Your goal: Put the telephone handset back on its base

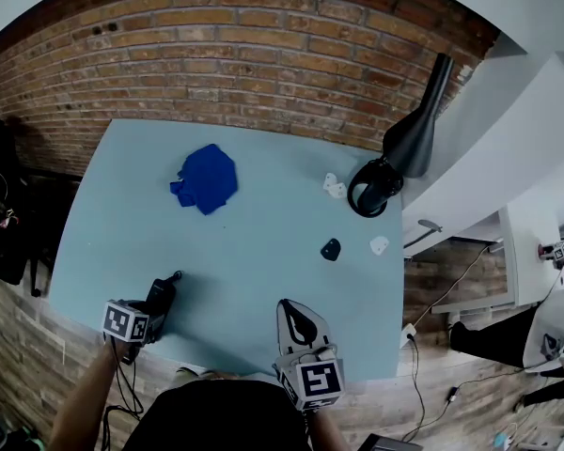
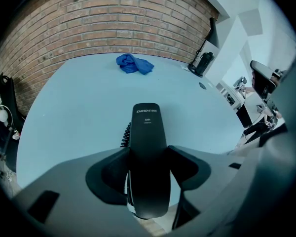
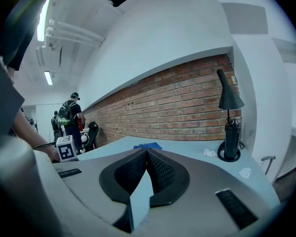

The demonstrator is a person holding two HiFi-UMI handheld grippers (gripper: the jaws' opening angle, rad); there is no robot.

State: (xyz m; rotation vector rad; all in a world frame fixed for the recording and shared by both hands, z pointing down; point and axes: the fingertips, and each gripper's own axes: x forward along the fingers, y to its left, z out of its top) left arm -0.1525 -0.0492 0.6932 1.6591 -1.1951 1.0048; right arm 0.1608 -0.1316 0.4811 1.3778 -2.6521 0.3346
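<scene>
A black telephone handset (image 2: 148, 147) stands between the jaws of my left gripper (image 2: 148, 174), which is shut on its middle. Its coiled cord (image 2: 126, 132) shows just behind on the left. In the head view the handset (image 1: 165, 289) and the left gripper (image 1: 155, 313) are low over the front left corner of the light blue table (image 1: 244, 280), pointing steeply down. My right gripper (image 1: 288, 305) hovers at the table's front edge near the middle. Seen from its own camera, the right gripper (image 3: 147, 154) is shut with nothing between its pads. No telephone base shows in any view.
A crumpled blue cloth (image 1: 207, 178) lies at the back middle. A black desk lamp (image 1: 409, 139) stands at the back right corner, with small white pieces (image 1: 334, 186) and a small black piece (image 1: 330, 249) near it. A brick wall runs behind. Black bags (image 1: 0, 205) sit left of the table.
</scene>
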